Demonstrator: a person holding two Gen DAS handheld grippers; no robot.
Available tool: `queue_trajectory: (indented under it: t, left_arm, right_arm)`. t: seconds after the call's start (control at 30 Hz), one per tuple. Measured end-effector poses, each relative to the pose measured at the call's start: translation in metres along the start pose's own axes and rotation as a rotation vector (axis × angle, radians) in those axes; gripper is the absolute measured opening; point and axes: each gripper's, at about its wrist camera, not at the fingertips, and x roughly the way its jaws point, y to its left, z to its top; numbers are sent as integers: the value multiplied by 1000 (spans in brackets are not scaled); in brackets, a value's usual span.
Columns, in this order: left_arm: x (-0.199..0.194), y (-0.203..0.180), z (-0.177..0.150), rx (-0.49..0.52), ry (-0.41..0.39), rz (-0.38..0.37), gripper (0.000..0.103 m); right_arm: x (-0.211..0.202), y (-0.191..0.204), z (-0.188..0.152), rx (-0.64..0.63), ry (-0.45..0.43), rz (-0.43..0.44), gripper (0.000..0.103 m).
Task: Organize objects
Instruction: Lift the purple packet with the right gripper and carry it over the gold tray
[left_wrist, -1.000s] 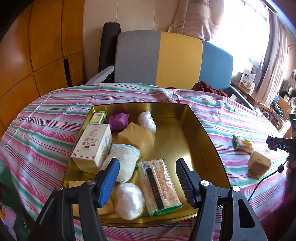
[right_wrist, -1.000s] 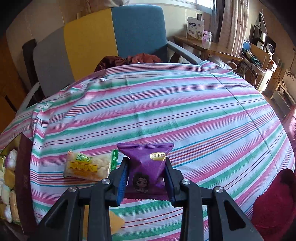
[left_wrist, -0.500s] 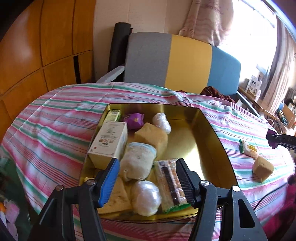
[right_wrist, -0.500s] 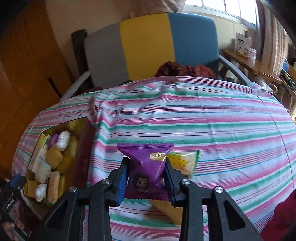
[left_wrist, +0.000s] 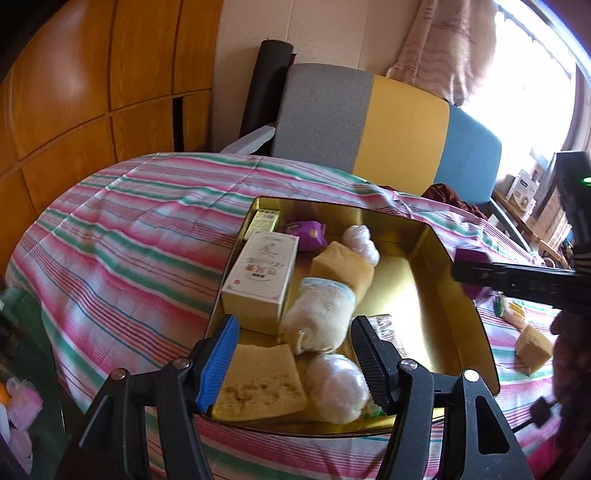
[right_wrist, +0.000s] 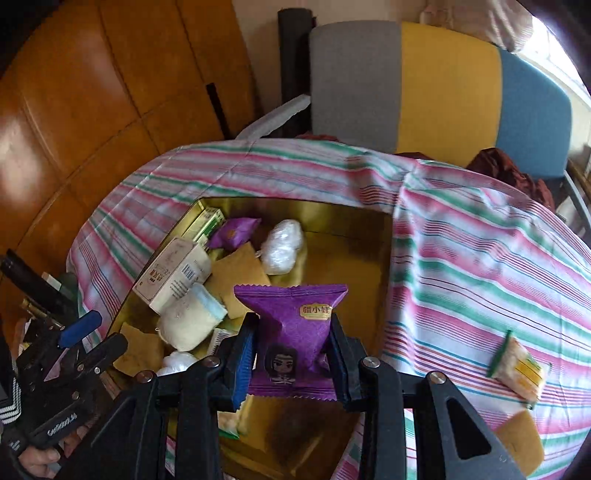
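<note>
Over gold tin (right_wrist: 384, 258): right gripper (right_wrist: 291, 354) clamps purple snack packet (right_wrist: 295, 321) mid-body; light, crinkly, crushable. Left gripper (left_wrist: 291, 354) open, empty.

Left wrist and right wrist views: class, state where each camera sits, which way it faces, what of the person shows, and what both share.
Left wrist: on the left claw, looking down over the gold tray; its open fingers show.
Right wrist: on the right claw, shut on the purple packet, above the tray; a hand shows.
Shared: tray, white box, striped cloth, chair.
</note>
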Motion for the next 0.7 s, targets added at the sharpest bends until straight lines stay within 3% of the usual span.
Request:
queue_trajectory:
  t: [0.37,0.7]
  left_arm:
    - [8,16,-4,-40,22,10,64]
    - [6,14,-5,-34,22,19,64]
  right_arm:
    - [82,11,11,-22,145,-82,38]
    - [73,4,3,23,111,-43,42]
